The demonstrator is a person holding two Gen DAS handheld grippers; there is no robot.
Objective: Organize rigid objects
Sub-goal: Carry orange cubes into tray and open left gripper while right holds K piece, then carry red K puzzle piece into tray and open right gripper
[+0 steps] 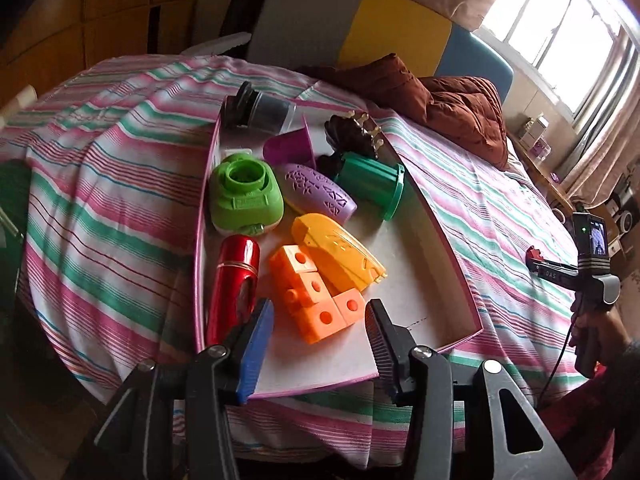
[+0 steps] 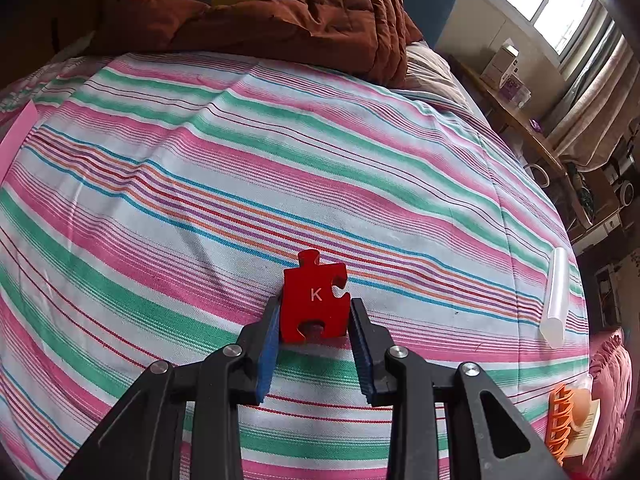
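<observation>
While L claw [image 1: 320,344] is hanging released over the box [image 1: 440,256] w/ toys, R claw [image 2: 314,320] is gripping the red piece [image 2: 314,296] above the bed [image 2: 240,160]. Pinch looks shallow, so I'd be carrying it level to the box.

Daylight is coming in from the window [image 1: 560,28] at upper right, blowing out the panes in both views. The striped bedspread [image 2: 280,168] is showing evenly lit and sharp. Fisheye distortion is bending the edges; corners are going dark with vignetting.
</observation>
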